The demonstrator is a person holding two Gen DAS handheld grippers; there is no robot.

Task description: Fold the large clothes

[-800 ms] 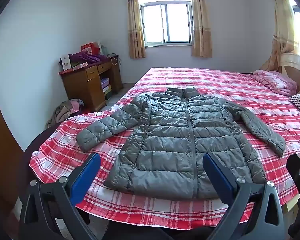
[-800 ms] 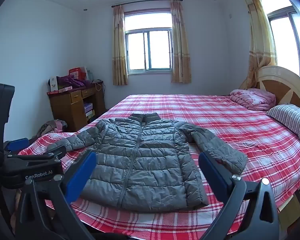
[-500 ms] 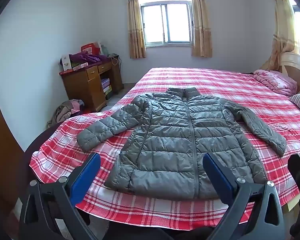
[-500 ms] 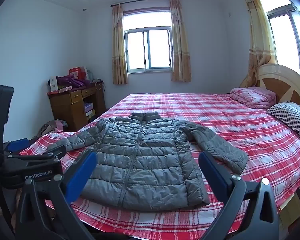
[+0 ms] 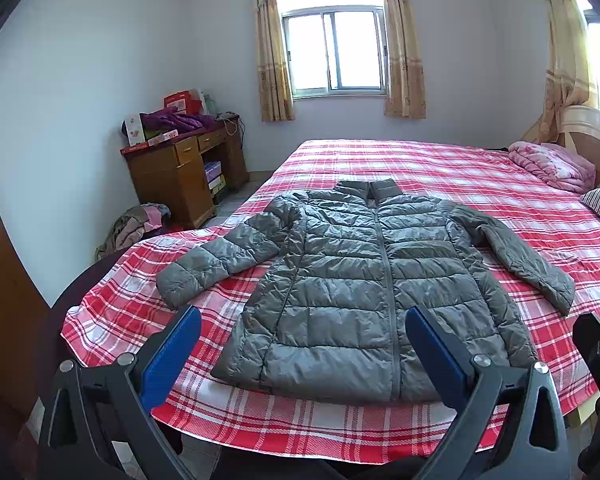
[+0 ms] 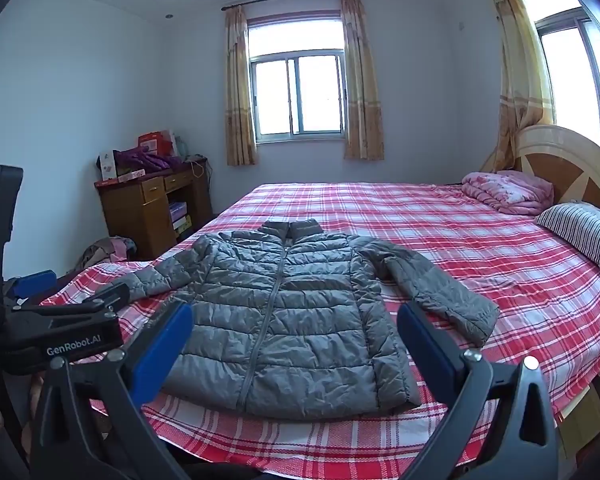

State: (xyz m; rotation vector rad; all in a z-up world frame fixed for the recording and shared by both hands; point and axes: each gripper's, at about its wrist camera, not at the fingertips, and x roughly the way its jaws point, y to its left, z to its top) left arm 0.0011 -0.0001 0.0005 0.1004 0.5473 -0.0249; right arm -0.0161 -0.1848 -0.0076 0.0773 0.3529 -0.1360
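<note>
Grey jacket (image 5: pixel 364 280) lies flat beyond both gaping grippers.

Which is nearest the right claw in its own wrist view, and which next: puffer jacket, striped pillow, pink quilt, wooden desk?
1. Puffer jacket, spread just ahead of the open right claw.
2. Striped pillow, far right.
3. Pink quilt by the headboard and wooden desk at the left wall: too close to call.
</note>
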